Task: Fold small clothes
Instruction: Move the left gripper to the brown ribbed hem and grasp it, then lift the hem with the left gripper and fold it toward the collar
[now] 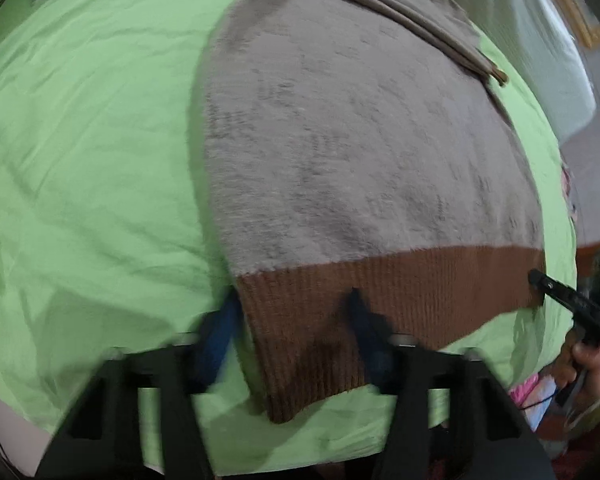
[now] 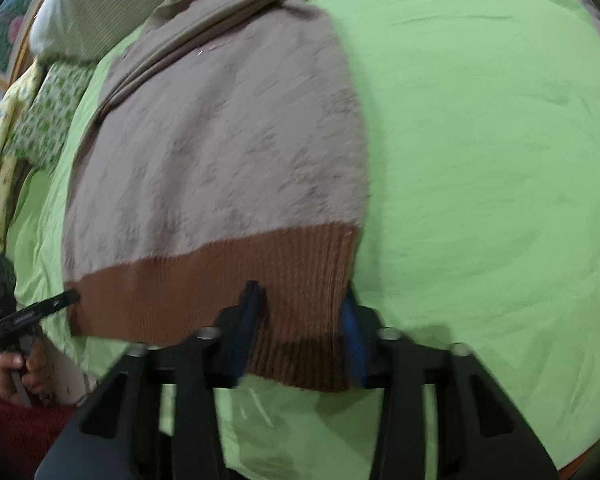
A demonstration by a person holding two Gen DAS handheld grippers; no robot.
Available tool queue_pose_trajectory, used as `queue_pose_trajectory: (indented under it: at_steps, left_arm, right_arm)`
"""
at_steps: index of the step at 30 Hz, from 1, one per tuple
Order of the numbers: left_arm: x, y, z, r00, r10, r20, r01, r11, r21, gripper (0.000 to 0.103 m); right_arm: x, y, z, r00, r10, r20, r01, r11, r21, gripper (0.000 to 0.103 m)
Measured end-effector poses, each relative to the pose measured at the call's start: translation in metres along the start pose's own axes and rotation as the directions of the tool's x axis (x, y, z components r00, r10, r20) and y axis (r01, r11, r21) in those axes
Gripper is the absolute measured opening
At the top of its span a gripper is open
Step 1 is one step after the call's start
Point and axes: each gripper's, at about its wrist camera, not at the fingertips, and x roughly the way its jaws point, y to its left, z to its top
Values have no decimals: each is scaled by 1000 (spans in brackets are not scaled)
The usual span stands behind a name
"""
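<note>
Ahead of both jaws we see the green sheet (image 1: 80, 152) carrying the taupe sweater (image 1: 360, 140). Our left gripper (image 1: 294, 308) and right gripper (image 2: 300, 300) stand spread, each straddling a corner of its brown hem (image 2: 204, 292).

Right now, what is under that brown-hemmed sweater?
The sweater lies on a green sheet that shows all around it. Whatever sits beneath its middle is covered. One finger of each hand-held gripper seems tucked under a hem corner.
</note>
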Motion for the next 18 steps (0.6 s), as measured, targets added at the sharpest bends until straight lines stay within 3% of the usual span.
queue_pose_trajectory:
  at_steps: [3, 6, 9, 14, 18]
  left_arm:
    - [-3, 4, 4, 996, -88, -3, 87, 995, -37, 9]
    - [-18, 5, 8, 989, -137, 49, 140, 989, -51, 8]
    - [-36, 3, 17, 980, -171, 101, 176, 984, -39, 8]
    - [-66, -4, 59, 954, -217, 207, 228, 973, -30, 8]
    - [-84, -9, 108, 921, -242, 304, 265, 964, -36, 7]
  right_arm:
    - [-2, -7, 2, 999, 32, 0, -32, 999, 22, 10]
    - [-13, -13, 3, 994, 102, 39, -104, 993, 57, 9]
    - [-31, -18, 12, 975, 193, 114, -204, 974, 94, 9]
    - [-57, -9, 53, 934, 258, 246, -287, 954, 89, 8]
    - [-74, 8, 109, 883, 302, 360, -339, 940, 45, 8]
